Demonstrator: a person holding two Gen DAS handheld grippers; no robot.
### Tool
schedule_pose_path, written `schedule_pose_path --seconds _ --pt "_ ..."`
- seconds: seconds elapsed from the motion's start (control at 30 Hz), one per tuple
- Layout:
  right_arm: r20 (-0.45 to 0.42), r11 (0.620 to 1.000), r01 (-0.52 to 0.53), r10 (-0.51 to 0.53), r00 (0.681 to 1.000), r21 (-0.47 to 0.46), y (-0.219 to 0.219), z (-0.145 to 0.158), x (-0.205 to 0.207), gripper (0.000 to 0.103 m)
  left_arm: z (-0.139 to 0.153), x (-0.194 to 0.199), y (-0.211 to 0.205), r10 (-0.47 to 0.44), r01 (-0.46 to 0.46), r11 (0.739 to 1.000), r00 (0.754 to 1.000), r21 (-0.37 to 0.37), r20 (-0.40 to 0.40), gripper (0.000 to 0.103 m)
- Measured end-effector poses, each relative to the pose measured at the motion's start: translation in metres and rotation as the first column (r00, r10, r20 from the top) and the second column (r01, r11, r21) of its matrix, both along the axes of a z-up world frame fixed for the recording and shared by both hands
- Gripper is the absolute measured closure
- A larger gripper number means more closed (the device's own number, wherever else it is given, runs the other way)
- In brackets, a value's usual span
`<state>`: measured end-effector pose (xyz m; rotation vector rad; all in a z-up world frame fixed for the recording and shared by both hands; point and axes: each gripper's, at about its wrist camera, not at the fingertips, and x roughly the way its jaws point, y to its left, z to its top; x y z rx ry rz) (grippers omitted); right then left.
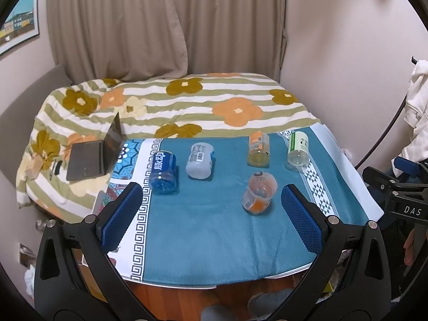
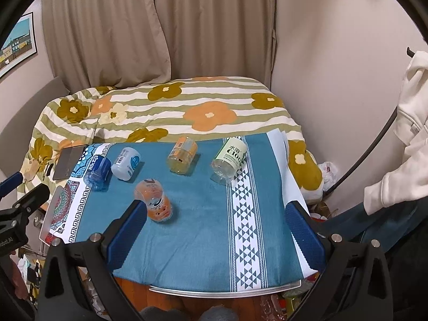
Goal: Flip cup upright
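Observation:
Several cut-bottle cups lie on their sides on a teal cloth [image 1: 214, 235] [image 2: 203, 230]. Nearest is an orange-labelled cup [image 1: 258, 194] [image 2: 154, 200]. Behind it lie a blue cup [image 1: 163, 172] [image 2: 97, 171], a white cup [image 1: 200, 160] [image 2: 125, 163], a yellow-orange cup [image 1: 258, 148] [image 2: 182, 155] and a green-labelled clear cup [image 1: 297, 151] [image 2: 229, 159]. My left gripper [image 1: 211, 200] is open and empty, short of the orange-labelled cup. My right gripper [image 2: 216, 214] is open and empty, its left finger [image 2: 128, 230] just in front of that cup.
A flowered quilt [image 1: 187, 107] covers the bed behind the table, with an open laptop [image 1: 93, 157] on it at the left. Curtains [image 1: 165, 26] hang at the back. A white garment [image 2: 412, 123] hangs at the right. The table's near edge [image 1: 187, 285] lies close below the grippers.

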<state>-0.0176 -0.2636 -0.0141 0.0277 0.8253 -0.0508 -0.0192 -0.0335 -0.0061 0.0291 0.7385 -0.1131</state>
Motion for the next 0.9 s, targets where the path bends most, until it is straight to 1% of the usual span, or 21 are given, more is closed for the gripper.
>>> schedule_pose_path --seconds 0.4,0.9 --pt "0.005 1.0 -0.001 0.001 1.0 -0.01 -0.001 0.001 0.008 0.0 -0.003 0.013 0.002 0.002 -0.002 1.0 1.0 0.002 0.006 0.0" --pt "0.004 1.0 -0.005 0.005 1.0 -0.007 0.0 0.002 0.012 0.0 -0.003 0.014 0.0 0.002 -0.002 1.0 1.0 0.007 0.009 0.0"
